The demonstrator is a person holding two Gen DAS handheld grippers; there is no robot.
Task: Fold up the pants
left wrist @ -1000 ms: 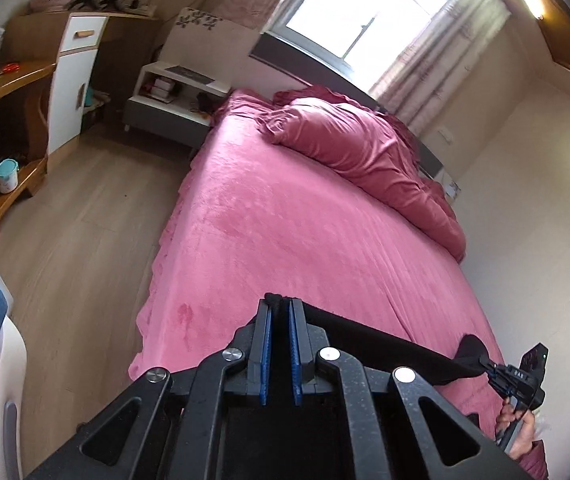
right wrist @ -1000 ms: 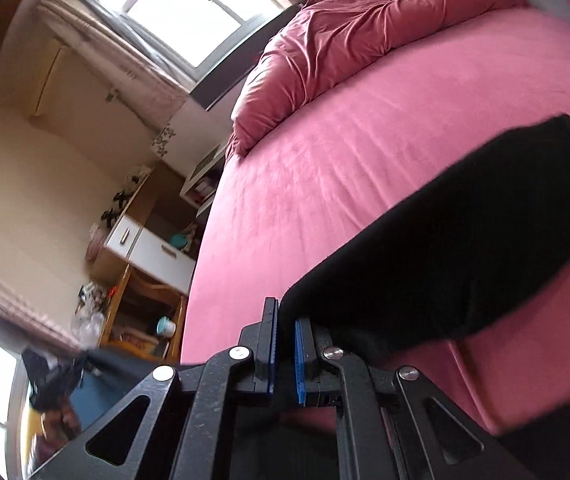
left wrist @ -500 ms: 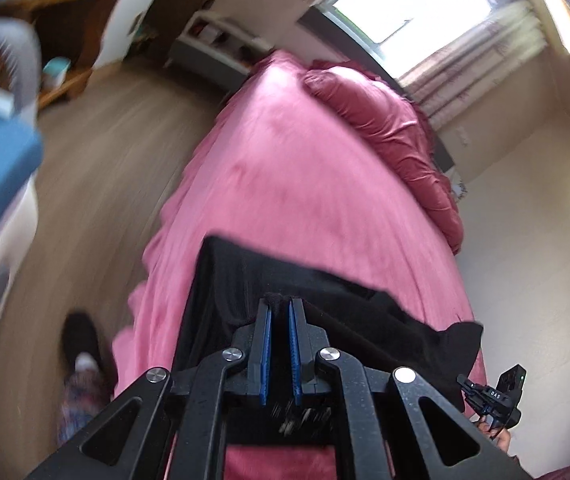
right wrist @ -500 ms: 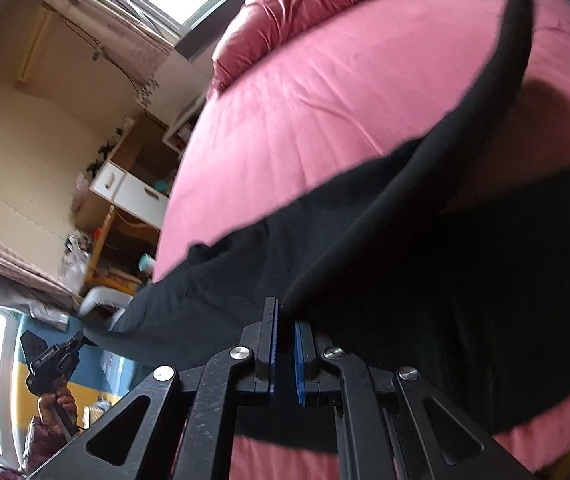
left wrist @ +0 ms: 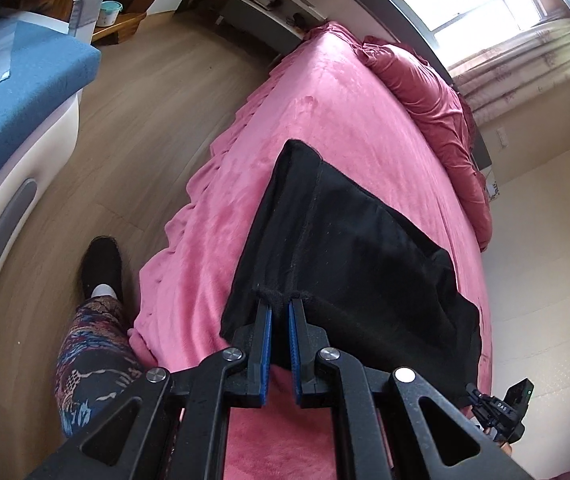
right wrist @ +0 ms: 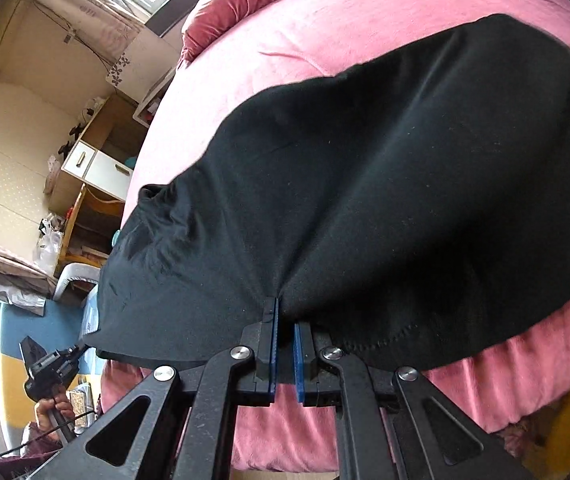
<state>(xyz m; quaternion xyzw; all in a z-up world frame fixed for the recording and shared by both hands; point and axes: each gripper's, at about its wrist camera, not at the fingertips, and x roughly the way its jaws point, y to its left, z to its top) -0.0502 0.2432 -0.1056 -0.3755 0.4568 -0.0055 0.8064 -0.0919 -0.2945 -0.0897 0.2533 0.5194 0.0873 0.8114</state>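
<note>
Black pants (left wrist: 349,248) lie spread across the foot of a pink bed (left wrist: 325,128), also seen in the right wrist view (right wrist: 385,184). My left gripper (left wrist: 280,304) is shut on the pants' near edge at a seam. My right gripper (right wrist: 284,312) is shut on a bunched fold of the pants' near edge. The right gripper shows at the lower right of the left wrist view (left wrist: 501,412), and the left gripper at the lower left of the right wrist view (right wrist: 51,364). The cloth is stretched between them.
A dark pink duvet (left wrist: 433,92) is heaped at the head of the bed. Wooden floor (left wrist: 133,128), a blue and white chair (left wrist: 13,92) and the person's leg (left wrist: 93,340) are left of the bed. A desk with drawers (right wrist: 93,168) stands beyond.
Both grippers swung down and laid the pants over the foot of the bed. The cloth went from hanging folded to lying spread flat.
</note>
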